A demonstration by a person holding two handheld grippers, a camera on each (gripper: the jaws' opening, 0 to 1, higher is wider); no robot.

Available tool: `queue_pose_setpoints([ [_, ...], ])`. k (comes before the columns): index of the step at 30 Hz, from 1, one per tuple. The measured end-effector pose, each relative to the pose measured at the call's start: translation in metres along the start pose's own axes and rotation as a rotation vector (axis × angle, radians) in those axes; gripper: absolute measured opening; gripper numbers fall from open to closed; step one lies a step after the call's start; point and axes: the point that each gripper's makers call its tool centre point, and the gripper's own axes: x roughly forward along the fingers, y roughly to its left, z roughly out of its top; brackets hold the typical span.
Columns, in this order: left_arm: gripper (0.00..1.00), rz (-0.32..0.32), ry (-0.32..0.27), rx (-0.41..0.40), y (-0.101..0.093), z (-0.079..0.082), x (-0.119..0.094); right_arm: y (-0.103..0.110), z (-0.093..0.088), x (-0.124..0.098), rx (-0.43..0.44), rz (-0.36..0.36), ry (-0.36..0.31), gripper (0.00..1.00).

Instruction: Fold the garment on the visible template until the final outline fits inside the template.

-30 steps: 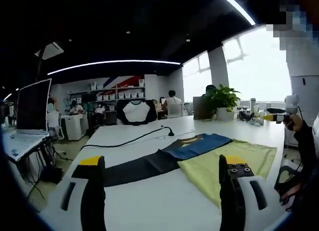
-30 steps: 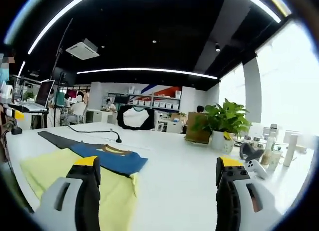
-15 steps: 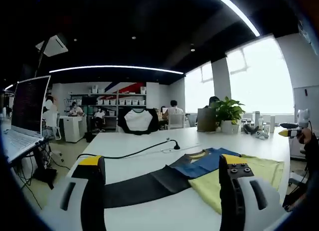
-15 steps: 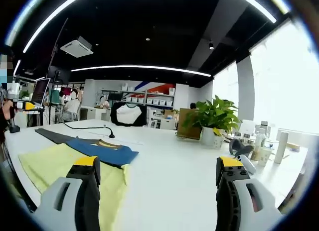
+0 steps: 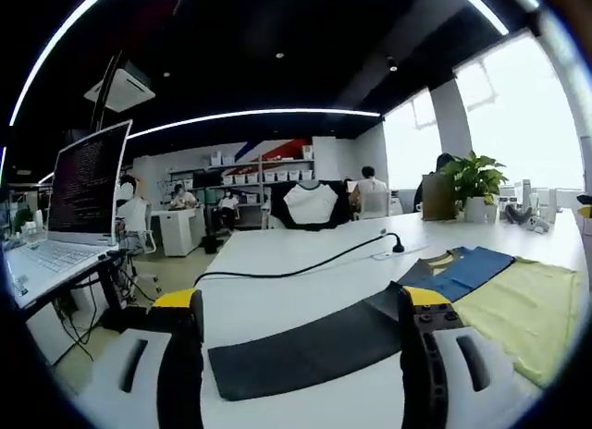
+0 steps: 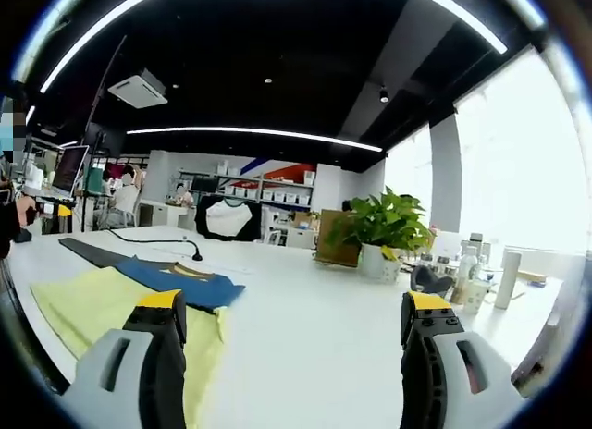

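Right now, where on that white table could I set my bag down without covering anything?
The widest bare stretch lies between the yellow-green garment and the potted plant. Another lies past the black cable, toward the far end of the white table. The plant's end is cluttered with bottles and small items.

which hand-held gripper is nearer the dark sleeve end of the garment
Left. The left hand-held gripper hovers with that dark sleeve between its open jaws; the right hand-held gripper is over the yellow body end, farther off.
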Motion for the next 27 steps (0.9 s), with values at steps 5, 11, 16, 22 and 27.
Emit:
queue_pose_setpoints([
  [5, 0.75, 0.105, 0.037, 0.11, 0.028, -0.017, 0.022, 0.002, -0.007, 0.002, 0.017, 0.011, 0.017, 0.99],
  [11, 0.75, 0.077, 0.138, 0.057, 0.017, -0.046, 0.035, -0.002, -0.006, 0.003, 0.027, 0.0, 0.011, 0.99],
  [16, 0.8, 0.059, 0.186, -0.007, 0.018, -0.073, 0.045, 0.005, -0.005, 0.006, 0.029, 0.025, 0.003, 0.99],
  [22, 0.73, 0.087, 0.192, -0.044, 0.033, -0.073, 0.048, 0.003, -0.005, 0.006, 0.052, 0.017, -0.013, 0.99],
  [27, 0.68, 0.125, 0.225, -0.03, 0.047, -0.082, 0.044, 0.003, -0.006, 0.006, 0.045, 0.014, -0.005, 0.99],
])
